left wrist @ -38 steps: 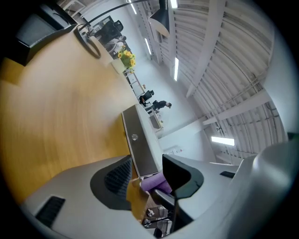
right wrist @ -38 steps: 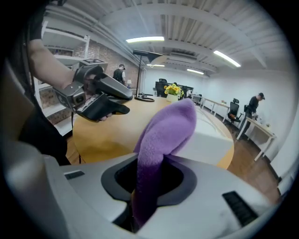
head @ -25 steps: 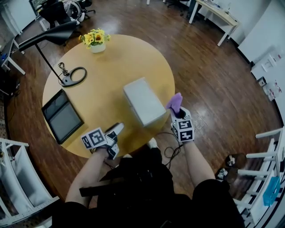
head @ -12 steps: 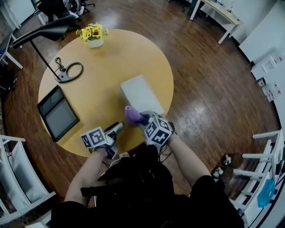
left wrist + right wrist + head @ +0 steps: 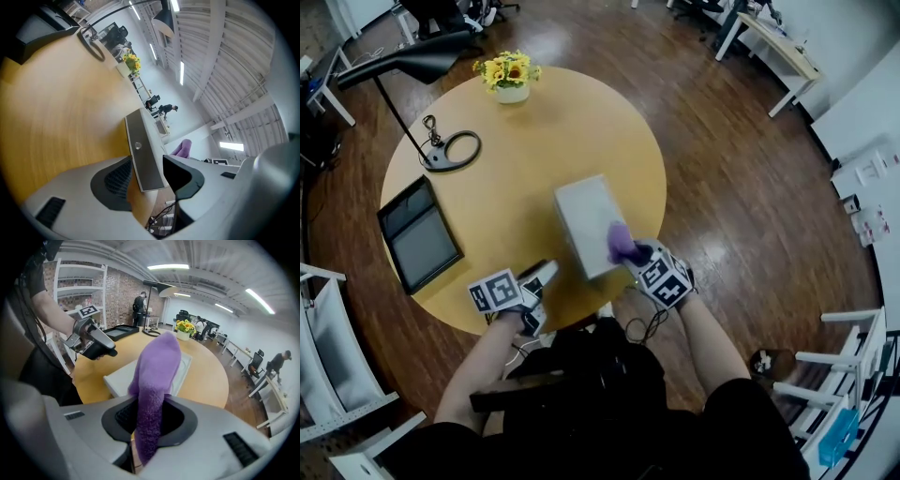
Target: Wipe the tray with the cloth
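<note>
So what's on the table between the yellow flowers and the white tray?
Nothing: in the head view only bare wooden table lies between the flowers and the tray.

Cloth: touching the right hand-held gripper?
Touching. The right gripper view shows the cloth pinched between the jaws of the right hand-held gripper.

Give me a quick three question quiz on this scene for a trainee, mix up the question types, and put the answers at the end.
1. True or false: the left gripper holds the purple cloth.
2. What stands at the far edge of the round table? A) a pot of yellow flowers B) a mug C) a stack of books
3. Fill in: in the head view, the cloth overlaps the near corner of the white ____.
Key: 1 false, the right gripper grips it; 2 A; 3 tray.
</note>
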A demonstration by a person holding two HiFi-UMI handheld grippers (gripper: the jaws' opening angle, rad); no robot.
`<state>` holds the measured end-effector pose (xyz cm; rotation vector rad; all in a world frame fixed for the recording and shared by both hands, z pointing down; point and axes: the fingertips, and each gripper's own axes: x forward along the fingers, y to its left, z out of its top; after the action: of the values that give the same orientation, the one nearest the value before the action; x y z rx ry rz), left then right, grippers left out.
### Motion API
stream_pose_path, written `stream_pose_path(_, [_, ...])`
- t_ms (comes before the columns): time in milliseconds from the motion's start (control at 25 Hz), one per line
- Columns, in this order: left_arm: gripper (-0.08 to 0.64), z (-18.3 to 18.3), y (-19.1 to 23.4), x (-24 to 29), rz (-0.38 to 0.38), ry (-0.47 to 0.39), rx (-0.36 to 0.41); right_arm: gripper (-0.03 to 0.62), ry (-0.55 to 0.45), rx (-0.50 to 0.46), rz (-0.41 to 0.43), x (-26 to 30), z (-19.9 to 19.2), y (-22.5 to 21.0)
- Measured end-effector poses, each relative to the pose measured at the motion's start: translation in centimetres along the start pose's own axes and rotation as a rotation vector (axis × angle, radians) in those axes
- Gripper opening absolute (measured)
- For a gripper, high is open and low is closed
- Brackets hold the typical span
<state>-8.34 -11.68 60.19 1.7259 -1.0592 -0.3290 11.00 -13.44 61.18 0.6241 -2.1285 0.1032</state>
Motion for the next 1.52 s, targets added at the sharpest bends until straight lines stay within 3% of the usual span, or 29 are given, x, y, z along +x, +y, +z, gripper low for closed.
stream_pose_path(160, [0.187,0.7,0.2,0.5,0.018,-0.027,0.006,0.084,-0.037,0.106,0.031,-0.2,-1.1,-1.8])
stream_pose_path(280, [0.187,1.2,-0.2,0.8,0.024,-0.047,0.007,0.084,-0.041,0.110,0.057,-0.4,-1.3,-2.5])
stream_pose_path(520, [0.187,2.9,-1.0,0.6,0.049,-0.105,0.038,0.084,-0.011,0.127,-0.047,-0.6,-0.4,-6.7])
stream_pose_path(600, [0.187,3.8,-1.1,0.5,0.056,-0.130,0.047,0.084,-0.044,0.129,0.036,0.2,2.4,-5.5])
stream_pose_path(680, [0.187,5.0,-0.7,-0.1,0.067,-0.155,0.044,0.084,-0.060,0.136,0.178,1.6,6.1,-2.6])
stream_pose_path(800, [0.187,5.4,0.6,-1.4,0.092,-0.174,0.013,0.084,0.031,0.156,0.364,3.7,8.7,2.7])
stream_pose_path(880, [0.187,5.3,1.0,-1.9,0.101,-0.185,0.004,0.084,0.109,0.124,0.422,4.6,9.0,4.6])
stream_pose_path(1040, [0.187,6.0,1.7,-2.7,0.108,-0.209,-0.004,0.084,0.217,0.103,0.452,5.8,8.6,4.7])
stream_pose_path(1200, [0.187,5.6,2.3,-2.7,0.109,-0.200,-0.015,0.084,0.262,0.178,0.462,5.9,7.5,2.9])
stream_pose_path(1360, [0.187,5.5,2.3,-2.5,0.097,-0.192,-0.025,0.084,0.303,0.243,0.410,5.3,5.2,-0.5])
stream_pose_path(1520, [0.187,5.7,2.3,-2.1,0.084,-0.187,-0.030,0.084,0.301,0.375,0.430,4.2,3.2,-3.2])
